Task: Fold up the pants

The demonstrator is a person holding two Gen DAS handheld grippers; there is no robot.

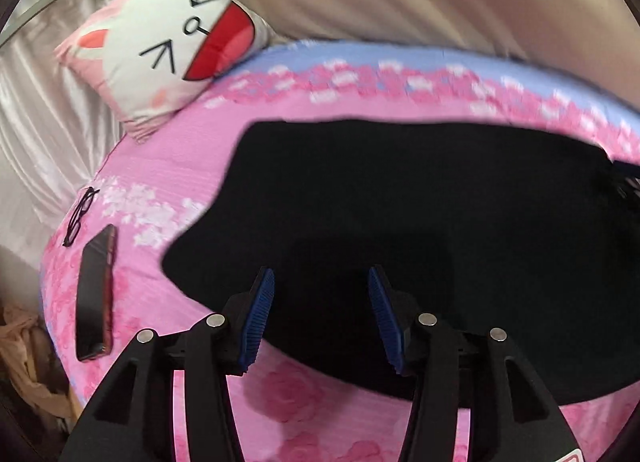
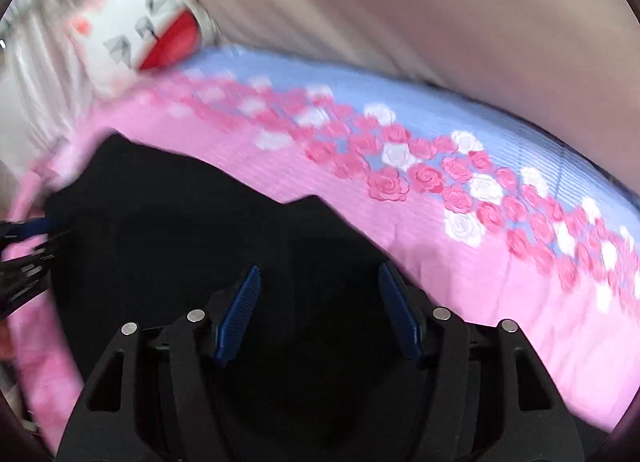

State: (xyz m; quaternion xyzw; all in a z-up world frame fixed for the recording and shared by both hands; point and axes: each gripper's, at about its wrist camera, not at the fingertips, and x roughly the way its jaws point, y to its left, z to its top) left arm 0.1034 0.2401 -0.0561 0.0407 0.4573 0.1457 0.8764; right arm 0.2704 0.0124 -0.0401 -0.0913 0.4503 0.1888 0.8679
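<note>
Black fabric pants (image 1: 400, 222) are spread flat on the pink rose-printed bed cover (image 2: 500, 302), while both the left tool (image 1: 321, 316) and the right tool (image 2: 319, 312) are held wide and empty above them, seemingly so that an edge can be seized for folding.

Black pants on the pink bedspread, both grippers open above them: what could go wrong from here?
1. The phone and glasses lie close to the pants; a sweeping fold by the left gripper might knock them off the bed edge.
2. The fabric shows as uniform black, so the right gripper could pinch one layer only, or catch the bedspread too.
</note>
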